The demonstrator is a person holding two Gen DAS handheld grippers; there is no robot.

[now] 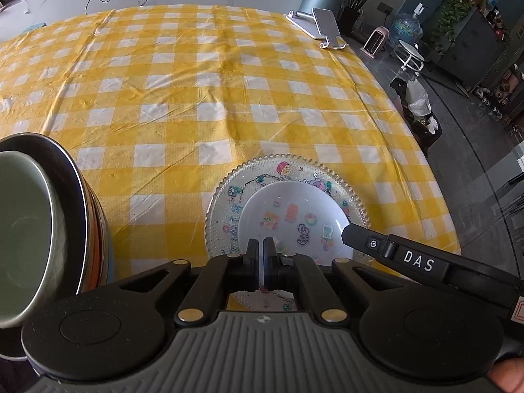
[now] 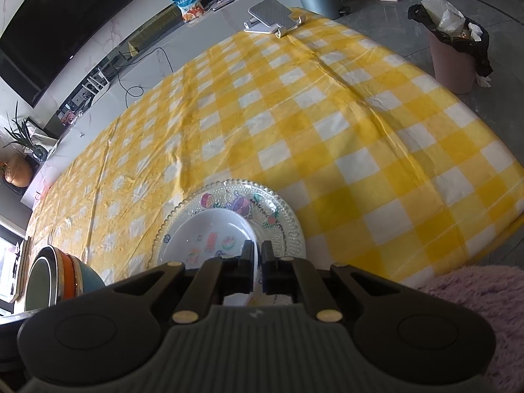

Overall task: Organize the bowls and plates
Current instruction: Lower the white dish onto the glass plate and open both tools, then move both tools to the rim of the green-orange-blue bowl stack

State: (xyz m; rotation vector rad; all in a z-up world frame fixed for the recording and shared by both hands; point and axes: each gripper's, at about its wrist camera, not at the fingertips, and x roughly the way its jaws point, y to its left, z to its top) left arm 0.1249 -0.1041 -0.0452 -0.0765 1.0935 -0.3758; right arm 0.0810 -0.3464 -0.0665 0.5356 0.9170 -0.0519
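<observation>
A small white bowl [image 1: 294, 216] with cartoon stickers sits on a clear beaded glass plate [image 1: 229, 193] on the yellow checked tablecloth. My left gripper [image 1: 261, 245] is shut on the near rim of the white bowl. My right gripper [image 2: 258, 249] is shut on the bowl's right rim [image 2: 209, 229]; one of its fingers [image 1: 363, 239] shows in the left wrist view. The glass plate also shows in the right wrist view [image 2: 281, 216]. A stack of bowls [image 1: 65, 216], dark, orange and blue with a pale green one [image 1: 23, 235] leaning in it, stands to the left.
A phone stand [image 1: 324, 26] sits at the table's far right corner. The table's right edge [image 1: 435, 177] drops to the floor, where a pink bin [image 2: 455, 62] stands. The bowl stack also shows in the right wrist view [image 2: 62, 278]. A pink fluffy cloth [image 2: 484, 301] lies at near right.
</observation>
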